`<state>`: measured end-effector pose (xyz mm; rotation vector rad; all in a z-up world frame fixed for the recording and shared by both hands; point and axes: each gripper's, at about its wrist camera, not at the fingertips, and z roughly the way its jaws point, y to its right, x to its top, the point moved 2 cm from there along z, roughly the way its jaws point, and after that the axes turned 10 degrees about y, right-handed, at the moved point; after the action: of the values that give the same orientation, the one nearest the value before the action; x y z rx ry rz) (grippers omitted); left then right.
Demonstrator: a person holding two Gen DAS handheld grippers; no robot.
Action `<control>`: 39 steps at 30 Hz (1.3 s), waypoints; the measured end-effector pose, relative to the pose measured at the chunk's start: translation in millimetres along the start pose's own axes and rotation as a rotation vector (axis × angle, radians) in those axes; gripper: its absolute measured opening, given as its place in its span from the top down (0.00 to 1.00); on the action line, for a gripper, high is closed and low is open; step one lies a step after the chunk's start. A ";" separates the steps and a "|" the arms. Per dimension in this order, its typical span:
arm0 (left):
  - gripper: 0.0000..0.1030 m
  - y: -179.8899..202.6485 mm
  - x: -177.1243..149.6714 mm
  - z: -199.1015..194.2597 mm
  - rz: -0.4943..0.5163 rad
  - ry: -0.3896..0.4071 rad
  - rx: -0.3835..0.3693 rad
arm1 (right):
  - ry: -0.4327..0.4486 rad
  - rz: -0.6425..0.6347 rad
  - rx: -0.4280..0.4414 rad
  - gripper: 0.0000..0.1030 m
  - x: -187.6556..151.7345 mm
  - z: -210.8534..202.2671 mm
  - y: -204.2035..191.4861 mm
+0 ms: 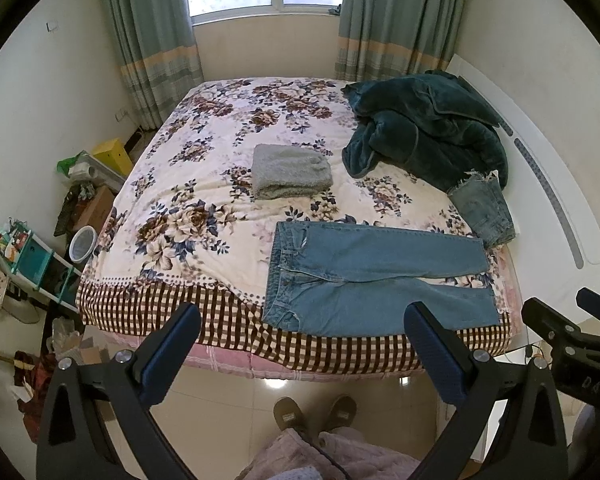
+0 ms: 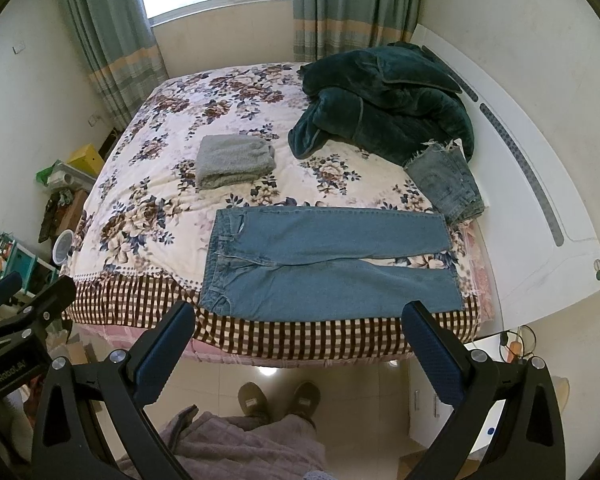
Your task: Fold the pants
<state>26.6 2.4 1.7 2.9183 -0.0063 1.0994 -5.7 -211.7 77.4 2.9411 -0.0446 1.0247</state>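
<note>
Jeans (image 1: 376,276): lie flat on the bed (image 1: 204,184) at its near edge, in the lower centre of both views; waistband to the left, both legs stretched to the right, a thin wedge of floral cover showing between the legs at the right end.
Left gripper (image 1: 302,316): spread wide, holding nothing; its fingers (image 1: 172,344) frame the bottom of the left wrist view, above the floor and short of the bed, touching no cloth.
Right gripper (image 2: 298,314): likewise wide apart and empty, its fingers (image 2: 432,344) at the bottom of the right wrist view, clear of the jeans.
Second jeans (image 1: 486,208): folded, at centre right, just beyond the leg ends, against the dark green blanket (image 1: 424,128).
Blanket: bunched in the upper right of the bed.
Towel (image 1: 290,172): grey, folded, mid-frame, apart from the jeans.
Person: slippers (image 1: 314,412) and quilted trouser legs at the bottom centre, standing at the foot of the bed.
</note>
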 end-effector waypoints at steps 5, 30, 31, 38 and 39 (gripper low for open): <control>0.00 -7.8 6.3 24.4 -0.016 0.033 0.020 | 0.008 0.031 -0.050 0.00 3.4 10.7 6.0; 0.00 59.2 45.2 440.9 -0.141 -0.323 0.240 | -0.280 0.298 -0.155 0.00 99.0 475.7 243.1; 0.00 62.3 43.5 462.6 -0.150 -0.348 0.253 | -0.290 0.311 -0.161 0.00 102.5 504.6 257.5; 0.00 62.8 24.3 598.7 -0.288 -0.492 0.312 | -0.365 0.458 -0.243 0.00 86.5 662.3 334.9; 0.00 60.1 18.4 619.5 -0.320 -0.515 0.317 | -0.373 0.493 -0.254 0.00 80.9 680.3 346.0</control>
<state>448.4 -71.8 -450.4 3.2213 0.6526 0.3120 467.6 -582.5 -399.7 2.8871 -0.8701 0.4252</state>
